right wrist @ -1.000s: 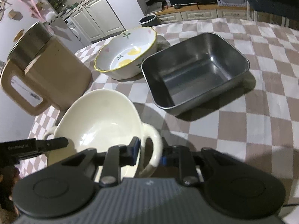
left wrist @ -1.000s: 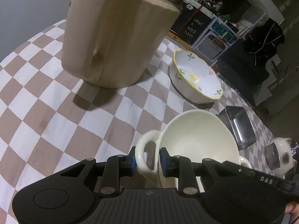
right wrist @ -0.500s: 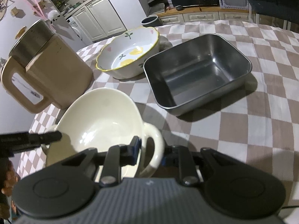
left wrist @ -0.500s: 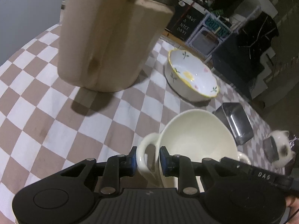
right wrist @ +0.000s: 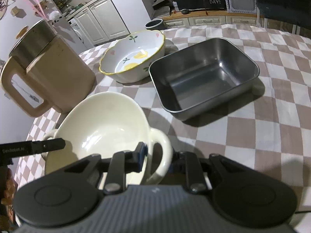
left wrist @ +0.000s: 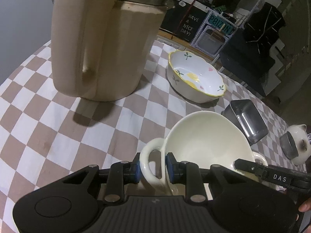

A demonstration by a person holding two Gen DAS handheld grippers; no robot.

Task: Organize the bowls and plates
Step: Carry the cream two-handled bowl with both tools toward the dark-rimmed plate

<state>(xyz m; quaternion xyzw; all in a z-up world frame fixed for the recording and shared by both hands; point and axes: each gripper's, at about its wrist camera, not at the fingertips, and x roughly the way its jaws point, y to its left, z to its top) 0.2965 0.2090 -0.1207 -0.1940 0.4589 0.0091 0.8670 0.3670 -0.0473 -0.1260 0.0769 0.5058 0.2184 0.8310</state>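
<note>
A cream bowl (left wrist: 206,141) (right wrist: 105,122) with two loop handles hangs over the checkered tablecloth, held from both sides. My left gripper (left wrist: 152,168) is shut on its left handle (left wrist: 148,161). My right gripper (right wrist: 158,160) is shut on its right handle (right wrist: 163,155). Each gripper's black body shows at the edge of the other's view. A white flower-painted bowl (left wrist: 194,77) (right wrist: 134,60) with a yellow rim stands farther back. Beside it lies a steel rectangular tray (right wrist: 202,73) (left wrist: 246,120).
A tall beige jug (left wrist: 101,44) (right wrist: 42,73) with a steel top stands close on the left. A small white cat-shaped figure (left wrist: 297,145) with a dark lid sits at the right table edge. Cabinets and a dark bin (right wrist: 154,24) lie beyond the table.
In the left wrist view the jug and flowered bowl have shifted slightly as the gripper rolled a little. Both grips on the cream bowl are unchanged.
</note>
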